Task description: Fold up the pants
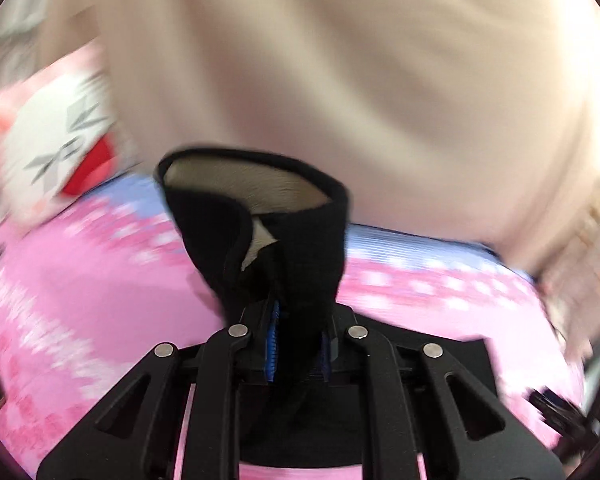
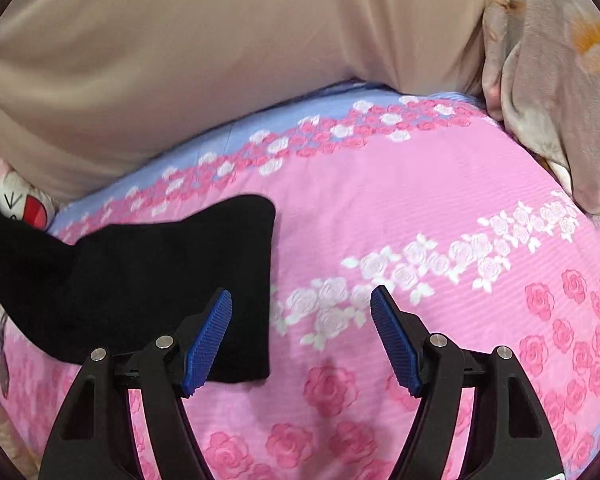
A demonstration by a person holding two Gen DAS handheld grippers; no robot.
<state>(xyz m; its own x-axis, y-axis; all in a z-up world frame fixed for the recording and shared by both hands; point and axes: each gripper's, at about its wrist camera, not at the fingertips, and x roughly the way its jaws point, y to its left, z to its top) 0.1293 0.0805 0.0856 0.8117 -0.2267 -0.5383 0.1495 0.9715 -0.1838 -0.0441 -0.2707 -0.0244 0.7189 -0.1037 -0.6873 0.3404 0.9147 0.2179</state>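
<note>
Black left gripper (image 1: 298,344) fills the foreground, its blue pads clamped tight on a bunched edge of the black pants (image 1: 268,236), lifted above a pink rose-print bedsheet (image 1: 80,300). From the right wrist camera, the pants (image 2: 148,280) trail flat across the sheet (image 2: 420,200), while the right gripper (image 2: 300,332) hovers with fingers spread wide, holding nothing. A beige curtain (image 2: 180,40) hangs behind.
</note>
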